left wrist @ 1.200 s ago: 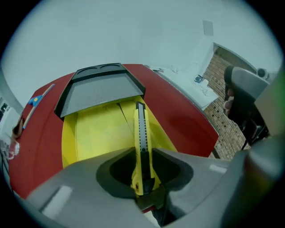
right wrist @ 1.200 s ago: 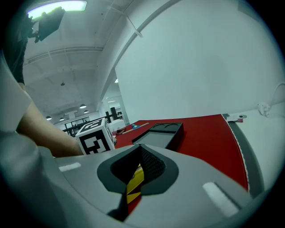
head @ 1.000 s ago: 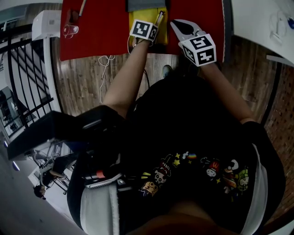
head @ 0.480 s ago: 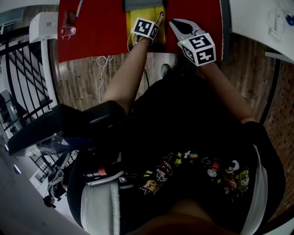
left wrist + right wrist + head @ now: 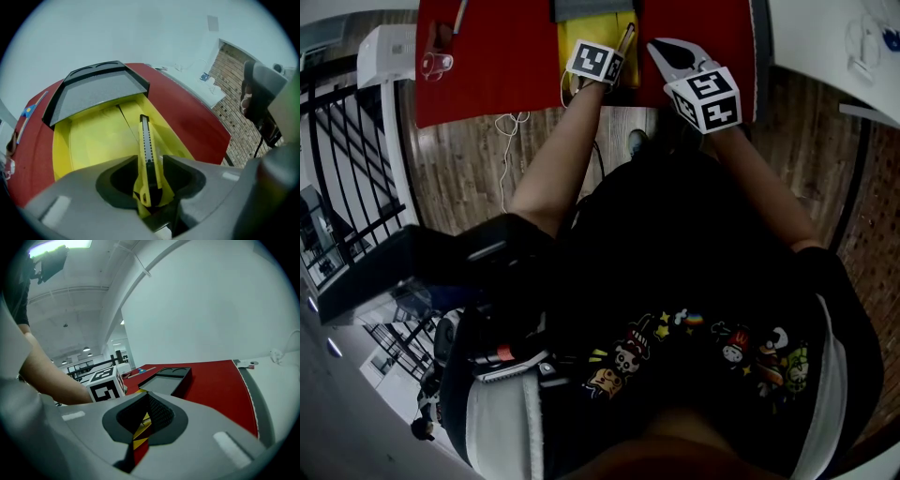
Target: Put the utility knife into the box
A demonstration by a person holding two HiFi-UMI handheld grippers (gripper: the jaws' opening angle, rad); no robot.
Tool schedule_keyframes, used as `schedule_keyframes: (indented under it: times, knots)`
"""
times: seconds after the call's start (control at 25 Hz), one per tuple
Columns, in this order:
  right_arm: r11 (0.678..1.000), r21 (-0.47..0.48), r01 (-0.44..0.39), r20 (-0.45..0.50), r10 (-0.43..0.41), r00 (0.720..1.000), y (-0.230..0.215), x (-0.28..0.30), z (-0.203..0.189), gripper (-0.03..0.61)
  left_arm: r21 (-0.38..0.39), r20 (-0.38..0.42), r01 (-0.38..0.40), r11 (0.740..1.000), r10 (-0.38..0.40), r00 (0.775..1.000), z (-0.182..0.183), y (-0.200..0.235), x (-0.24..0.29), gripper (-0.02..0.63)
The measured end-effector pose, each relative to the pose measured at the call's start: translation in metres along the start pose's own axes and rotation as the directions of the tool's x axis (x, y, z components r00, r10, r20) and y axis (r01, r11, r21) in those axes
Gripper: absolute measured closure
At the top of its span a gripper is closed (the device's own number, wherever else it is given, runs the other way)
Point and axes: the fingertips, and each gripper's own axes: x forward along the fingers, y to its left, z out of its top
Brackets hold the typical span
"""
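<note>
In the left gripper view, my left gripper (image 5: pixel 148 165) is shut on the yellow utility knife (image 5: pixel 146 140). The knife's tip points forward over the open yellow box (image 5: pixel 93 140), and the box's grey lid (image 5: pixel 96 89) stands up at the far side. From the head view the left gripper (image 5: pixel 622 45) holds the utility knife (image 5: pixel 625 37) at the right edge of the box (image 5: pixel 581 28) on the red mat (image 5: pixel 506 66). Just right of the box, over the mat, my right gripper (image 5: pixel 662 51) is shut with nothing in it. The right gripper view shows that gripper (image 5: pixel 145 405) with its jaws together.
A clear cup (image 5: pixel 437 64) and a thin stick (image 5: pixel 461 17) lie on the mat's left part. A white unit (image 5: pixel 380 52) and a black railing (image 5: pixel 347 159) are at the left. A white cable (image 5: pixel 510 127) hangs over the wooden floor, and a white table (image 5: pixel 825 37) is at the right.
Both grippers stay where they were, the left one still holding the knife at the box. Only the head view has shifted slightly.
</note>
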Motion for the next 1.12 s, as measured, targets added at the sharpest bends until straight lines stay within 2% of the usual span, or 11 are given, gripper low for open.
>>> schedule_keyframes:
  times: [0.2, 0.32, 0.4, 0.6, 0.76, 0.84, 1.0, 1.12]
  knots:
    - [1.0, -0.011, 0.005, 0.0, -0.005, 1.0, 0.001, 0.002, 0.005, 0.554, 0.015, 0.093, -0.009, 1.0, 0.007, 0.996, 0.015, -0.014, -0.036, 0.442]
    - [1.0, -0.021, 0.007, 0.001, -0.007, 1.0, 0.004, 0.005, 0.007, 0.554, 0.048, 0.195, -0.049, 0.998, 0.038, 0.98, 0.029, -0.021, -0.069, 0.443]
    - [1.0, -0.029, 0.009, 0.001, -0.009, 1.0, 0.006, 0.007, 0.011, 0.554, 0.022, 0.256, -0.044, 0.999, 0.037, 0.966, 0.029, -0.019, -0.078, 0.482]
    - [0.999, -0.047, 0.013, 0.002, -0.013, 1.0, 0.014, 0.009, 0.023, 0.554, 0.014, 0.441, -0.078, 0.997, 0.064, 0.895, 0.043, -0.023, -0.13, 0.59]
    - [0.998, -0.063, 0.015, 0.009, -0.014, 1.0, 0.022, 0.009, 0.03, 0.554, 0.039, 0.533, -0.1, 0.994, 0.064, 0.844, 0.048, -0.031, -0.164, 0.611]
    - [0.998, -0.068, 0.012, 0.017, -0.011, 1.0, 0.027, 0.009, 0.034, 0.554, 0.062, 0.592, -0.136, 0.989, 0.073, 0.802, 0.053, -0.037, -0.183, 0.611]
    - [0.997, -0.075, 0.008, 0.065, -0.003, 0.998, 0.036, 0.0, 0.049, 0.554, 0.074, 0.734, -0.225, 0.971, 0.1, 0.672, 0.06, -0.047, -0.223, 0.612]
    - [0.995, -0.096, 0.02, 0.12, -0.009, 0.993, 0.044, -0.011, 0.068, 0.555, 0.05, 0.802, -0.243, 0.969, 0.106, 0.587, 0.061, -0.05, -0.248, 0.614]
